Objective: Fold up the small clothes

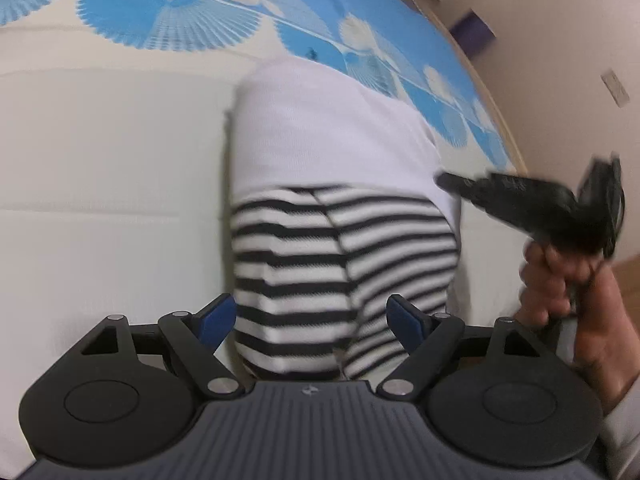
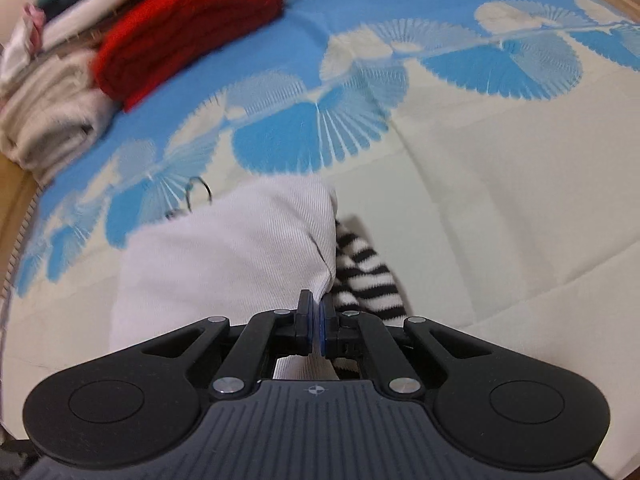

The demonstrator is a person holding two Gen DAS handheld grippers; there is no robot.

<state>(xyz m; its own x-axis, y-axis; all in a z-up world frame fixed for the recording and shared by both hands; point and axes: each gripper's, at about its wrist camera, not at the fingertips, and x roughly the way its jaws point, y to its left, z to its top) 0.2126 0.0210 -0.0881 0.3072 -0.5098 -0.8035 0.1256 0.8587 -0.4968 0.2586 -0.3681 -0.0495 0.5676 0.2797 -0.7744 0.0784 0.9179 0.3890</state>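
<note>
A small garment (image 1: 340,208) with a white upper part and black-and-white striped lower part lies on the bedspread. My left gripper (image 1: 312,318) is open, its blue pads on either side of the striped end, just above it. My right gripper (image 2: 316,320) is shut on the white part's edge (image 2: 320,292); the striped part (image 2: 368,276) hangs to its right. In the left wrist view the right gripper (image 1: 452,182) shows blurred at the garment's right edge, held by a hand (image 1: 568,288).
The bedspread (image 2: 480,160) is cream with blue fan patterns. A stack of folded clothes, red knit (image 2: 188,28) on top and beige (image 2: 48,120) beside it, sits at the far left. A metal ring (image 2: 198,196) lies by the garment. A wall (image 1: 560,60) stands at right.
</note>
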